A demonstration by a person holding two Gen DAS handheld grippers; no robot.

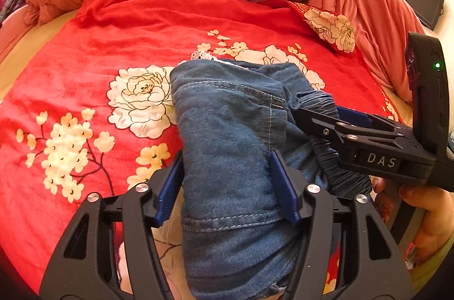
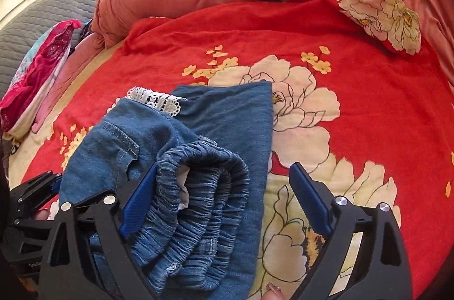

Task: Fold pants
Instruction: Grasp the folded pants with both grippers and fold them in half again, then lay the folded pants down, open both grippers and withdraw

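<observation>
On my left, the left gripper [image 1: 227, 183] straddled the folded blue pants [image 1: 227, 129], its blue pads [image 1: 283, 186] against the denim on both sides; whether they pressed, I could not tell. The pants lay bunched on the red floral bedspread [image 1: 85, 58]. To the right, my right gripper [image 2: 224, 200] stood spread wide over the elastic waistband [image 2: 198, 186], gripping nothing.

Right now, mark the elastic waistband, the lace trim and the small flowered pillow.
elastic waistband [image 2: 198, 186]: right wrist view, on the gathered denim band.
lace trim [image 2: 154, 98]: right wrist view, middle of the white lace strip at the pants' far edge.
flowered pillow [image 1: 332, 27]: left wrist view, on its white flower print.
</observation>
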